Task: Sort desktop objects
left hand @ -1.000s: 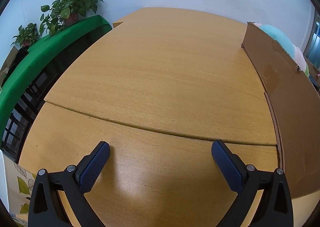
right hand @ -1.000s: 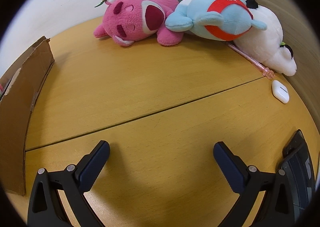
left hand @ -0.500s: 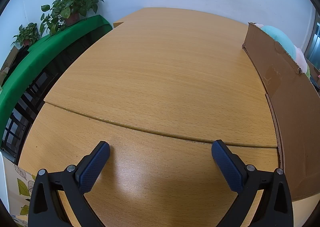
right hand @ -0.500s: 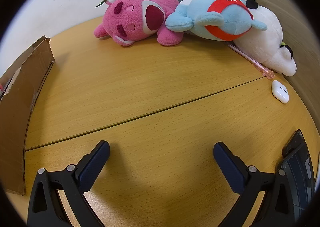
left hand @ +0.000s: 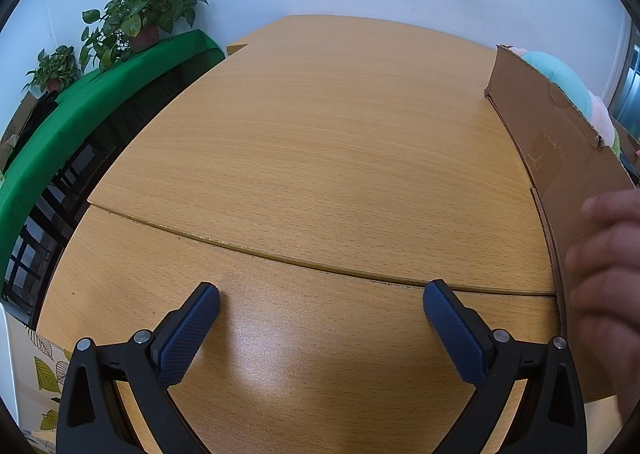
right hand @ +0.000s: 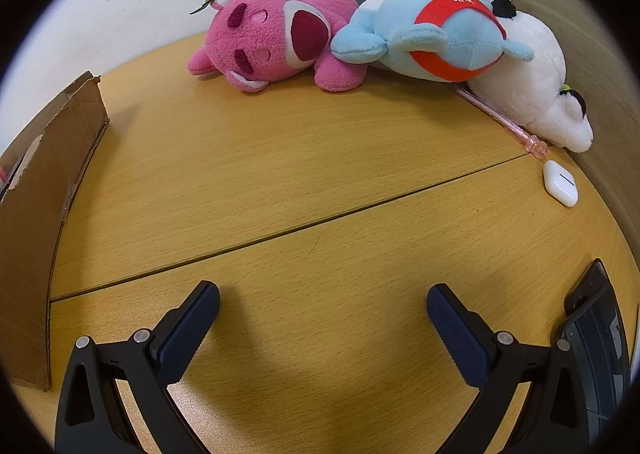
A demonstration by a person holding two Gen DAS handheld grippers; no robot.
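Wood-grain desk (left hand: 320,158) glossy; cardboard box (left hand: 560,158) matt.

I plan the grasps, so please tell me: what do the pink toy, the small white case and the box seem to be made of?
Pink toy: soft fleecy plush, with a matte, fuzzy pile. Small white case: probably hard plastic, smooth and glossy with rounded corners. Box: brown corrugated cardboard, dull, with torn ragged edges.
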